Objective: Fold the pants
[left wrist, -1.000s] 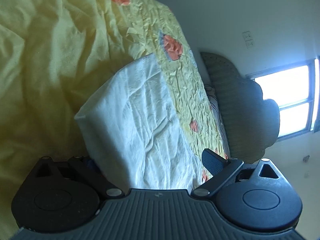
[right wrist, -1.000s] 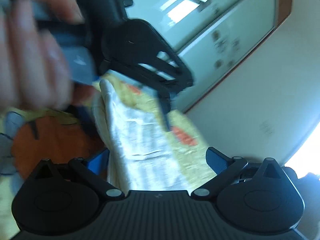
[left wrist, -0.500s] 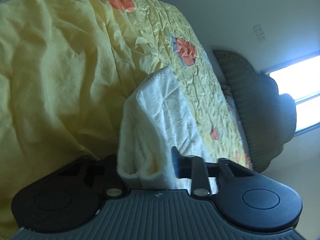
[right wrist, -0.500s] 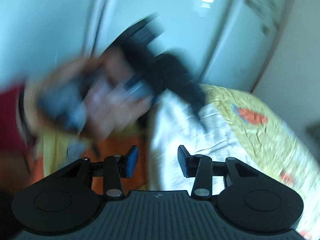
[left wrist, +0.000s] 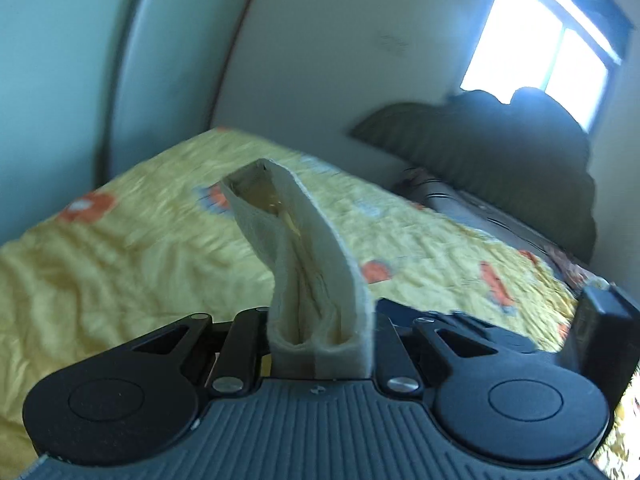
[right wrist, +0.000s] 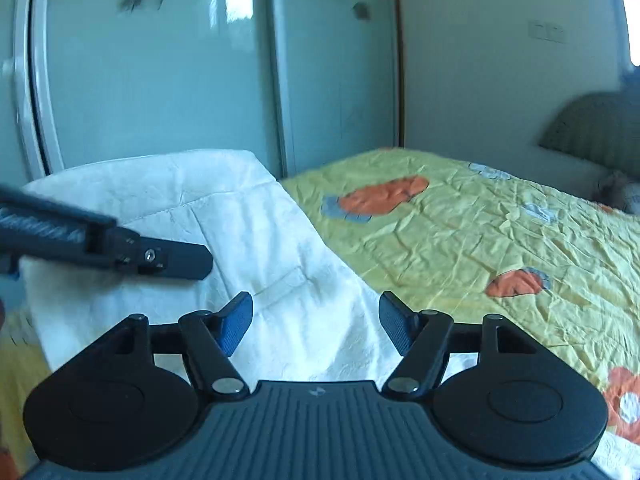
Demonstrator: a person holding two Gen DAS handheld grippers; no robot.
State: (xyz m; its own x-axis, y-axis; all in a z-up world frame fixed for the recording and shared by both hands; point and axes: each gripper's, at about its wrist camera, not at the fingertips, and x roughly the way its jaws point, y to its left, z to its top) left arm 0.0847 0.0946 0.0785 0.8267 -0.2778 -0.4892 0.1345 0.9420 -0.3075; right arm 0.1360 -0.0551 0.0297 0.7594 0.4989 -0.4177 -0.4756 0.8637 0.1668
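Right wrist: yellow bedspread (right wrist: 460, 240), pale wardrobe doors (right wrist: 160, 80), possibly sliding.

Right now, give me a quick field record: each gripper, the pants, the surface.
left gripper: fingers closing on a bunched edge of the pants, cloth pinched between them
right gripper: fingers apart and opening, nothing pinched; white cloth lies beyond them
pants: white, partly lifted at the left gripper, rest spread on the bed
bedspread: yellow with orange patches, wrinkled
wardrobe: pale doors behind the bed
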